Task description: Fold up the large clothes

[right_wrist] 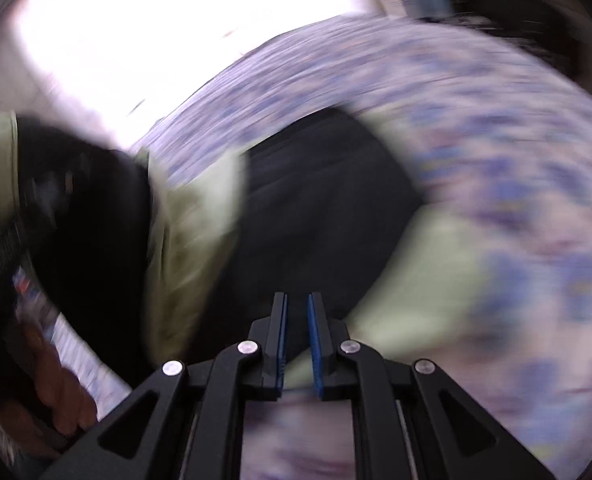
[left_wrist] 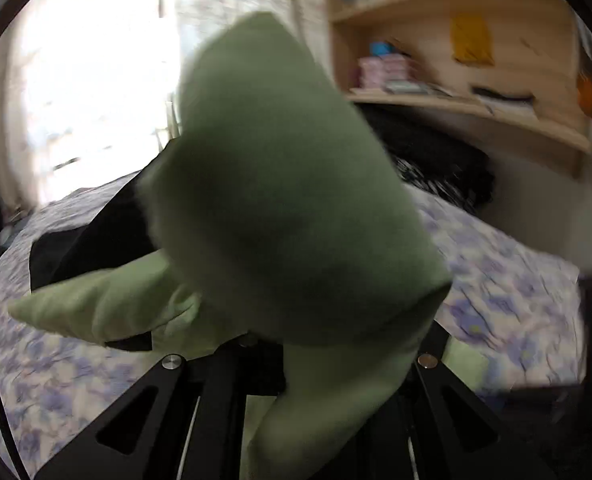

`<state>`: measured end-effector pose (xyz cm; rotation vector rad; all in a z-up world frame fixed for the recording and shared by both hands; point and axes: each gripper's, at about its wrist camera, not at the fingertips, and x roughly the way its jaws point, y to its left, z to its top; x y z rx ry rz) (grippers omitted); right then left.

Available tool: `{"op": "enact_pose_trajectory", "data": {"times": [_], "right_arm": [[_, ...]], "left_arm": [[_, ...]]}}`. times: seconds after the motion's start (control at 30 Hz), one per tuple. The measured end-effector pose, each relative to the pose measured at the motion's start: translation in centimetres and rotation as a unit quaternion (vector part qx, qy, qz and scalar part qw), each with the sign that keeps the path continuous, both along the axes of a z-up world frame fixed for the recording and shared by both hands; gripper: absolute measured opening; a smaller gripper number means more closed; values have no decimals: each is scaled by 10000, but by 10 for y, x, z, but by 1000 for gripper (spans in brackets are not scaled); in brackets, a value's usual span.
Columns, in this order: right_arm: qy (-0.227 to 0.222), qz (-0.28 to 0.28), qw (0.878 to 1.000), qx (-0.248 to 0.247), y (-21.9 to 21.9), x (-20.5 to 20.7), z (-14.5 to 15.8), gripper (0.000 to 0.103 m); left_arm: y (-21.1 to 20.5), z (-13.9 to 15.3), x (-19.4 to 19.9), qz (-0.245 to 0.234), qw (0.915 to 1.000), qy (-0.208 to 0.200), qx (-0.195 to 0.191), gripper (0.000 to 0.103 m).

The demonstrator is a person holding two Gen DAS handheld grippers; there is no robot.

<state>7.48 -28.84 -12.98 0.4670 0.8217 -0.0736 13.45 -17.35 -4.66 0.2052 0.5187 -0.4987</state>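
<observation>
A green and black garment (left_wrist: 296, 200) is held up above the floral bedspread (left_wrist: 508, 292), draped over the left gripper (left_wrist: 296, 344), whose fingers cannot be seen; its long axis cannot be told. The right gripper (right_wrist: 296, 344) is narrowly parted, empty.

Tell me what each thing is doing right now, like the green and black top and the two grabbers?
green and black garment: partly lifted, green part draped over the left wrist camera, the rest lying on the bed.
left gripper: fingers hidden by the cloth, seems to hold it.
right gripper: holds nothing, narrow gap between its blue pads.
flowered bedsheet: spread out under the garment.
</observation>
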Motion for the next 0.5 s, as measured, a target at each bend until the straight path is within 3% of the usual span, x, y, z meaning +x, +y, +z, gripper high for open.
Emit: {"op": "enact_pose_trajectory", "data": {"times": [0.1,0.23,0.3,0.37,0.4,0.43,0.5], "right_arm": [[63,-811,9966,-158,-39,-21,7,10],[266,-1259,9913,-276,-66,-37,2,10],[367,-1226,9917,-160,-71,-38,-3,10],[412,-1166,9923,-62,-73,-38,-6,10],[437,-1132,9926,-6,-73,-37,-6,10],[441,-1100,9930,41,-73,-37,-6,10],[392,-1042,9937,124,-72,-36,-2,10]], "left_arm": [[-50,-41,-4,-638,9944,422,732,9],[-88,-101,-8,-915,9745,924,1830,15],[-87,-100,-12,-909,9750,820,1853,21],[-83,-91,-15,-1003,9760,929,1692,42],[-79,-86,-15,-1012,9772,986,1587,59],[-74,-78,-18,-1013,9794,987,1441,70],[-64,-68,-23,-1041,9810,989,1305,72]]}}
